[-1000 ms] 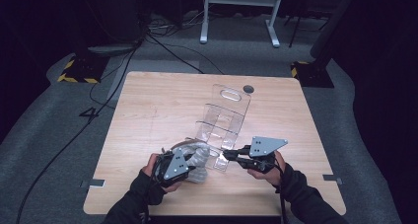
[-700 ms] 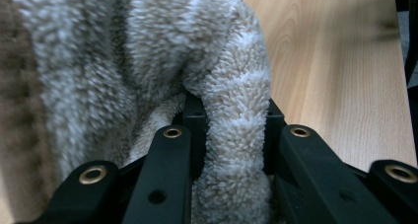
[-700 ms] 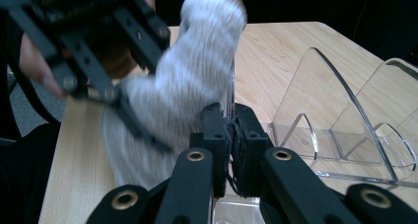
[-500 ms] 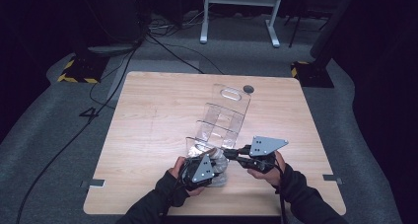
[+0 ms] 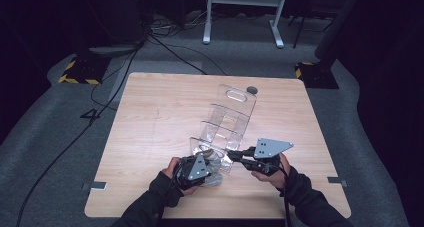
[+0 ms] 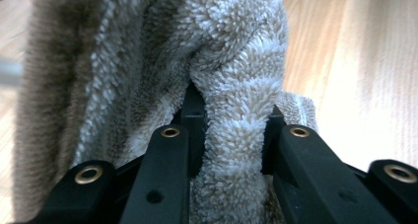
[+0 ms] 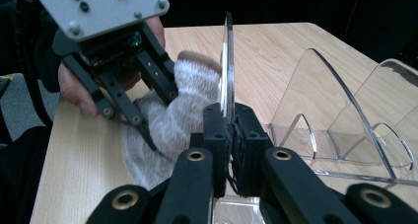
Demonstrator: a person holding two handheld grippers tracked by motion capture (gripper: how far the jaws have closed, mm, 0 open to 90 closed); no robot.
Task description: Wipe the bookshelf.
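Cloth (image 6: pixel 231 76) first, left side: fluffy beige-grey thing bunched up and pinched tight in left gripper (image 5: pixel 200 173), jaws nearly closed on a fold, sitting on the table (image 5: pixel 150 117) near the front edge, right up against the near end of the clear plastic rack (image 5: pixel 227 124). Looks like wiping that near panel, so prob best to keep the fold clamped, press flat w/ light pressure, short strokes along the panel, not across. Over to the right: right gripper (image 7: pixel 227 130) clamped fully on the thin edge of the front panel, steadying the rack. Should hold firm, no twisting, or the rack could skid or tip.
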